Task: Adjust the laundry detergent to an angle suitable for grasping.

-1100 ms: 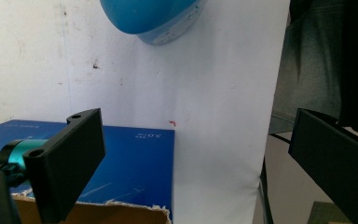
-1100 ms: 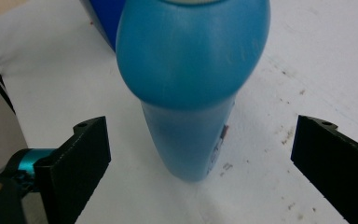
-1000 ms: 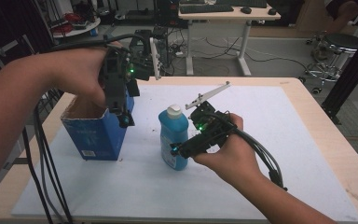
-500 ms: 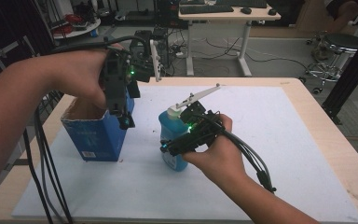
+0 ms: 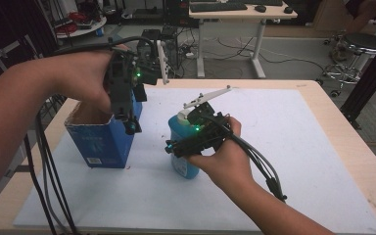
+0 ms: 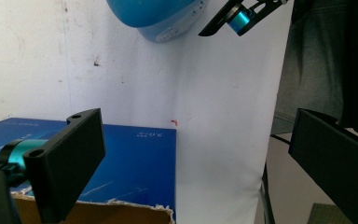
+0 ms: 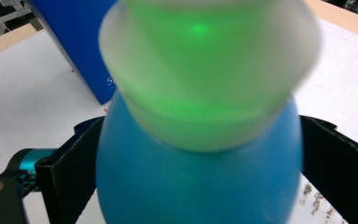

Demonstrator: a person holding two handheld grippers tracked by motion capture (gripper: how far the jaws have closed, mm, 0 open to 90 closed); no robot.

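Observation:
A blue bottle [image 5: 184, 167] with a white cap [image 5: 179, 119] stands upright mid-table on the white mat [image 5: 298, 147]. My right gripper [image 5: 174, 147] is open, one jaw on each side of the bottle's body just below the cap. The right gripper view shows the bottle [image 7: 196, 186] filling the gap between the jaws, close against both. Left of it stands an open blue carton [image 5: 100, 142]. My left gripper [image 5: 129, 125] hangs open over the carton's near right corner, pointing down. In the left gripper view the carton [image 6: 121, 158] lies below the open jaws, with the bottle [image 6: 163, 14] beyond.
The mat covers most of the wooden table [image 5: 323, 93]. Cables trail from both grippers down toward the front edge. Beyond the table stand a desk [image 5: 235, 10] and a stool [image 5: 362, 46]. The mat's right half is bare.
My right gripper has moved left and slid its jaws around the bottle. The left gripper has stayed over the carton.

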